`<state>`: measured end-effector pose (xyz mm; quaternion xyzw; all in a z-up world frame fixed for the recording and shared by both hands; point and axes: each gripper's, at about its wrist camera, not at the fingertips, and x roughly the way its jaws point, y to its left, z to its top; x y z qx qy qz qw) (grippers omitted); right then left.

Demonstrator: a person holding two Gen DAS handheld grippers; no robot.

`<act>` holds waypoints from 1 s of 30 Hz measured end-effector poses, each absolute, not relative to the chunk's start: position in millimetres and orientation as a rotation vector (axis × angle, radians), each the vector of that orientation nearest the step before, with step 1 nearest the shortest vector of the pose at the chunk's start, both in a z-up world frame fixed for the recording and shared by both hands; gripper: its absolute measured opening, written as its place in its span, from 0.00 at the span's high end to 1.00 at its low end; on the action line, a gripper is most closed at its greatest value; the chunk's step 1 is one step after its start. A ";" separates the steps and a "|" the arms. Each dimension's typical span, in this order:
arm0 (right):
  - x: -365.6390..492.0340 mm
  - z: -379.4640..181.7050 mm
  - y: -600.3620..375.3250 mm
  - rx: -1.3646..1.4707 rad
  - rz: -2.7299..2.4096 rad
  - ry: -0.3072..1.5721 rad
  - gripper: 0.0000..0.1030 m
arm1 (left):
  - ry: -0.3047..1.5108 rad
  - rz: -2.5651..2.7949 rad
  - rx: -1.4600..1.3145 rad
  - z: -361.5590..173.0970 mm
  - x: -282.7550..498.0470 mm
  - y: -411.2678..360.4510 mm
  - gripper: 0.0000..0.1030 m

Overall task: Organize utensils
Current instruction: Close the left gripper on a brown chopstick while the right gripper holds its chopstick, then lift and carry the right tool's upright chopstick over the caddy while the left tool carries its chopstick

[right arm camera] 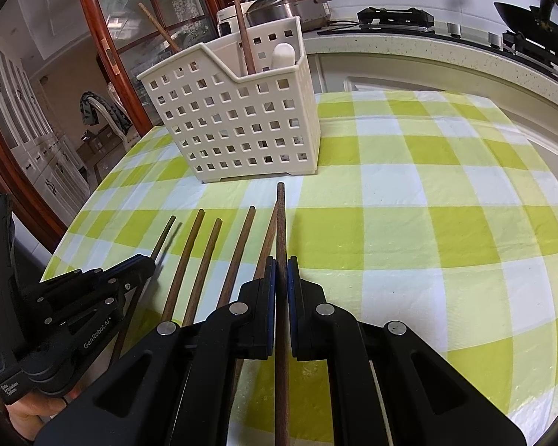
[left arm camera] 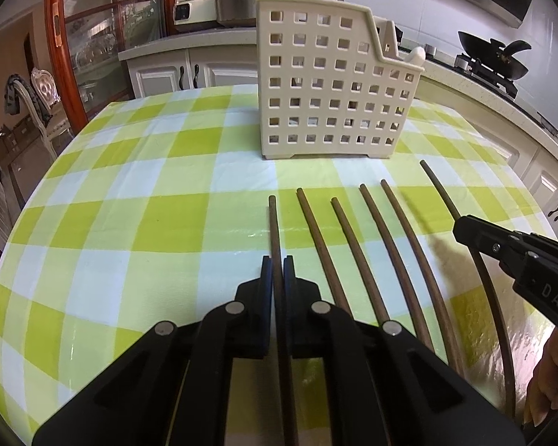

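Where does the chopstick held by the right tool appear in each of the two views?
Left wrist view: the chopstick held by the right tool is the outermost on the right side, its tip pointing past the right tool.
Right wrist view: the same chopstick runs up the centre, between the closed fingers.
Shared landmark: the cream perforated basket standing beyond the chopstick tips.

Both cameras sit low over the checked table (left arm camera: 137, 193), looking forward along their own fingers toward the white basket (left arm camera: 334, 85), which stands near ahead. Both share the basket (right arm camera: 238, 119) and the chopsticks (right arm camera: 219, 260) lying before it.
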<state>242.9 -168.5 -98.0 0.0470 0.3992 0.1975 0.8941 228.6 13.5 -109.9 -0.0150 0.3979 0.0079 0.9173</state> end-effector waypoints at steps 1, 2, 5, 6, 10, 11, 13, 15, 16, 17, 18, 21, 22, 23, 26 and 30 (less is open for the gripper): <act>242.0 -96.6 -168.4 0.097 0.410 0.823 0.93 | 0.813 0.016 -0.031 -109.0 227.1 13.6 0.94; 241.2 -95.5 -168.3 0.096 0.410 0.820 0.93 | 0.807 0.015 -0.033 -108.1 226.0 13.7 0.94; 238.3 -90.0 -168.7 0.097 0.408 0.801 0.93 | 0.780 0.013 -0.042 -103.3 221.4 15.2 0.94; 237.7 -88.5 -168.9 0.097 0.408 0.796 0.93 | 0.774 0.012 -0.044 -101.4 220.1 15.4 0.94; 232.9 -80.5 -169.3 0.097 0.406 0.771 0.93 | 0.724 0.012 -0.054 -88.3 212.1 18.4 0.94; 231.6 -78.5 -169.4 0.097 0.406 0.764 0.93 | 0.708 0.013 -0.055 -84.2 209.5 19.0 0.94; 229.2 -75.1 -169.2 0.095 0.406 0.754 0.93 | 0.688 0.012 -0.057 -77.8 205.7 19.3 0.94; 225.9 -70.6 -168.4 0.091 0.406 0.740 0.93 | 0.666 0.009 -0.058 -71.2 201.4 19.1 0.94; 225.1 -69.2 -168.4 0.089 0.406 0.735 0.93 | 0.655 0.009 -0.058 -67.7 198.6 19.1 0.94; 223.2 -65.9 -168.3 0.088 0.406 0.726 0.93 | 0.645 0.007 -0.057 -64.4 196.0 19.1 0.94; 221.9 -63.8 -167.9 0.086 0.406 0.721 0.93 | 0.639 0.006 -0.057 -62.0 193.8 19.4 0.94; 216.5 -55.1 -167.4 0.078 0.403 0.697 0.93 | 0.614 0.004 -0.057 -52.9 186.8 20.0 0.94; 214.5 -51.5 -167.3 0.076 0.403 0.688 0.93 | 0.607 0.002 -0.056 -49.7 184.5 20.2 0.94; 213.4 -48.9 -167.1 0.073 0.402 0.681 0.93 | 0.598 0.001 -0.056 -46.4 181.9 20.5 0.94; 207.5 -41.0 -167.3 0.068 0.398 0.660 0.93 | 0.575 -0.001 -0.055 -37.3 174.4 20.7 0.94; 199.8 -32.2 -169.0 0.063 0.393 0.639 0.93 | 0.546 -0.001 -0.059 -27.2 164.5 22.0 0.94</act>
